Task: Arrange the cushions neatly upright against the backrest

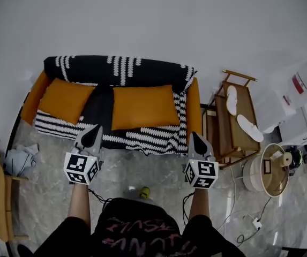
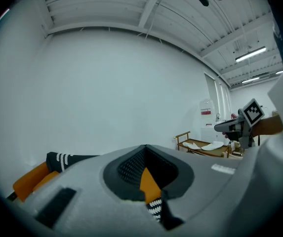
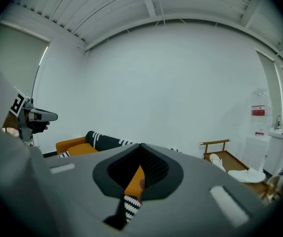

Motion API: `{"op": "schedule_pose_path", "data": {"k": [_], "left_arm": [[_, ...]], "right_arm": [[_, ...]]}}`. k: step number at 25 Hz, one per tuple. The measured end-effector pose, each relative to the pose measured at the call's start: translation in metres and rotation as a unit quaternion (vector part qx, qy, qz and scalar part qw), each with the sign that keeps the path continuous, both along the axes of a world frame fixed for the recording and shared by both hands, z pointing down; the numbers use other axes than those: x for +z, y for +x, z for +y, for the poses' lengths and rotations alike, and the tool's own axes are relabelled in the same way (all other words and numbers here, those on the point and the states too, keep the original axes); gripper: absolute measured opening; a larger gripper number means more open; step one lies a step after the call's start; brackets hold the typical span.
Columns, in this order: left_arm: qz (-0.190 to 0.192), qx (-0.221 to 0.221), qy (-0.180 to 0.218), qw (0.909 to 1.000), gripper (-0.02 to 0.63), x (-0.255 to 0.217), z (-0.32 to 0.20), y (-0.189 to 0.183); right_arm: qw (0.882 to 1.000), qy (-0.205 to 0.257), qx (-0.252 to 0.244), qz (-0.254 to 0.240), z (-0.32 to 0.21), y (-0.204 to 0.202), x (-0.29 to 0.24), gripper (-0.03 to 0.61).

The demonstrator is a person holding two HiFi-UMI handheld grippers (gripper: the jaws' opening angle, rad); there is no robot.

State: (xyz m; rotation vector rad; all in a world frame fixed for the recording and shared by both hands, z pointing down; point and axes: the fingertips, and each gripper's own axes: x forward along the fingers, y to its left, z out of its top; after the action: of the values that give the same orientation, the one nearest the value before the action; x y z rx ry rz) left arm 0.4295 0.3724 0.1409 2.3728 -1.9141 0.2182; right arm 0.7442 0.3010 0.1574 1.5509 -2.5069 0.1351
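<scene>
Two orange cushions lean against the sofa's backrest (image 1: 115, 68), which is draped in a black-and-white throw: one at the left (image 1: 65, 99), tilted, and a larger one in the middle (image 1: 144, 107). My left gripper (image 1: 92, 128) is shut and empty just before the seat's front edge, below the left cushion. My right gripper (image 1: 195, 136) is also shut and empty, near the sofa's right front corner. In the left gripper view the shut gripper (image 2: 145, 147) points at the sofa, with a strip of orange cushion (image 2: 148, 184) showing below. The right gripper (image 3: 141, 146) faces it likewise.
A low wooden rack (image 1: 221, 123) with white slippers (image 1: 248, 127) stands right of the sofa. White bins (image 1: 287, 100) and a round wooden stool (image 1: 274, 170) lie further right. Crumpled clothes (image 1: 19, 159) are at the left. Cables (image 1: 244, 224) trail on the marble floor.
</scene>
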Motion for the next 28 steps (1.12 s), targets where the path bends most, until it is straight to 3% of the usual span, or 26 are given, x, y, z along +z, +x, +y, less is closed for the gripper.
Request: {"op": "schedule_pose_path", "data": {"k": [15,28], "left_arm": [[0.007,-0.012,-0.020,0.9997,0.000,0.022,-0.095,-0.014],[0.027,0.012,-0.061,0.9977,0.000,0.064,-0.231,-0.076]], "right_arm": [[1.000,-0.025,-0.008,-0.004,-0.099,-0.012,0.026,0.011],[0.998,-0.059,0.025,0.023,-0.221,-0.060,0.054,0.011]]}}
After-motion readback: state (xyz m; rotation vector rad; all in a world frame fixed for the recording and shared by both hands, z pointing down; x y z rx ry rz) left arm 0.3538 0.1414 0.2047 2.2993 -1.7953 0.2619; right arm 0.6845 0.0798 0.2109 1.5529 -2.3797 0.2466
